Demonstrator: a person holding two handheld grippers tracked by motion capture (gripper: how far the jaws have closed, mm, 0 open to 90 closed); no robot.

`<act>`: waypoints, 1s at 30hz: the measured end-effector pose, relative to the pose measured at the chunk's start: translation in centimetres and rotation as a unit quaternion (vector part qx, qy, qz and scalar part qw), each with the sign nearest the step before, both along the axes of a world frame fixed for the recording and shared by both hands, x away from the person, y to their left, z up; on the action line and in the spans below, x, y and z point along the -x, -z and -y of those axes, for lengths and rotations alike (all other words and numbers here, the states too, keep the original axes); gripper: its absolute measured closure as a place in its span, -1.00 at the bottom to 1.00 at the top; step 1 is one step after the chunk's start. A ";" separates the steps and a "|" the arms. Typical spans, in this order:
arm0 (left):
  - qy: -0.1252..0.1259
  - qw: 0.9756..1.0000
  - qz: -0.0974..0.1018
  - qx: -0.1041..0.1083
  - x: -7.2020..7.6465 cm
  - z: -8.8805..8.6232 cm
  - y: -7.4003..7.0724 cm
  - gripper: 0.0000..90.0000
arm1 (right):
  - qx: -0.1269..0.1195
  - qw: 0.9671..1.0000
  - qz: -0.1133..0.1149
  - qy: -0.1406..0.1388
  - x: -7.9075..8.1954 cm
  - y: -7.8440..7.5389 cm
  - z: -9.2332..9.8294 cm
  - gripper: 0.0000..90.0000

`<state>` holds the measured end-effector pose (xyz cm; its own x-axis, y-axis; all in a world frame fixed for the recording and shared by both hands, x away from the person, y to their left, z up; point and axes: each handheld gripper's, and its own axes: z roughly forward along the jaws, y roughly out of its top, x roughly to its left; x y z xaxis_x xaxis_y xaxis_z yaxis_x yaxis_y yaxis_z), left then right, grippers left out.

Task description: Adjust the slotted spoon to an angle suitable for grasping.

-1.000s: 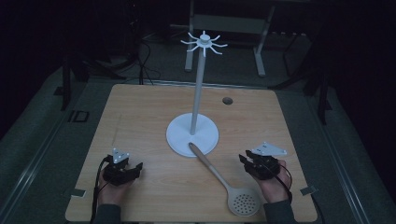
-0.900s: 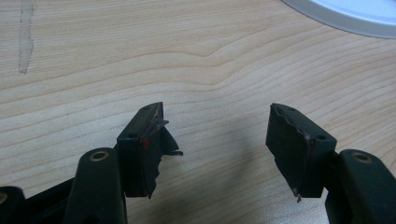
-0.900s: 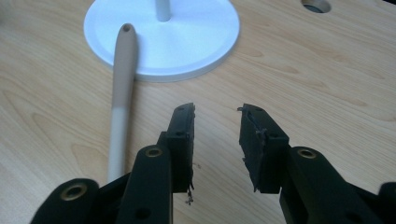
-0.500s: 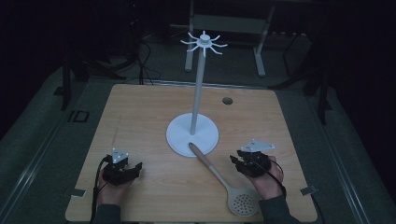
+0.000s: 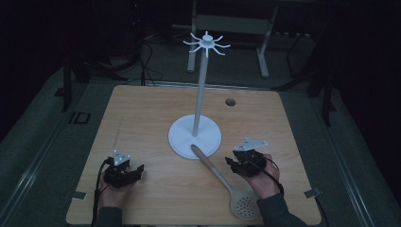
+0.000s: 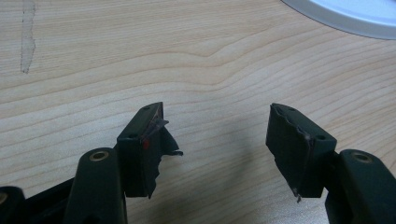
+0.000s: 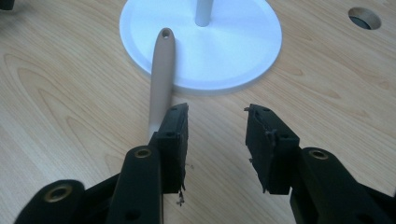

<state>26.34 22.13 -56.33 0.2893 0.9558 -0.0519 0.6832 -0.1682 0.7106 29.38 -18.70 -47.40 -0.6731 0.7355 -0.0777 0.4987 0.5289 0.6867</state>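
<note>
Nothing hung yet: slotted spoon (image 5: 226, 182) flat near table's (image 5: 142, 113) front edge, handle on stand (image 5: 195, 137) base. Right gripper (image 7: 217, 128) jaws apart beside handle, empty; left gripper (image 6: 215, 135) wide, empty.

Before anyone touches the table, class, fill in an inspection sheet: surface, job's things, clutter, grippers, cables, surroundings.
Surface: light wooden tabletop, round hole near the far edge.
Job's things: white hook stand on a round base; beige perforated spoon, handle tip resting on the base.
Clutter: nothing seen.
Grippers: left hand-held gripper open over bare wood; right hand-held gripper open, the spoon handle beside one jaw, not between them.
Cables: black cable trailing from the left gripper.
Surroundings: dark floor, metal frame beyond the table.
</note>
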 end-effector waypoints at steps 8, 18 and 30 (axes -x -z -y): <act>0.000 1.000 0.000 -0.001 0.0 0.1 0.0 -0.16 | 0.012 1.000 -0.008 -0.010 -0.3 -0.2 -1.2 0.22; 0.001 1.000 0.000 0.000 0.0 0.0 0.0 -0.16 | 0.019 0.999 -0.024 -0.014 -1.5 0.7 -2.2 0.16; 0.001 1.000 0.001 0.000 0.0 0.0 0.0 -0.16 | 0.035 0.998 -0.048 -0.028 -2.2 1.9 -3.2 0.26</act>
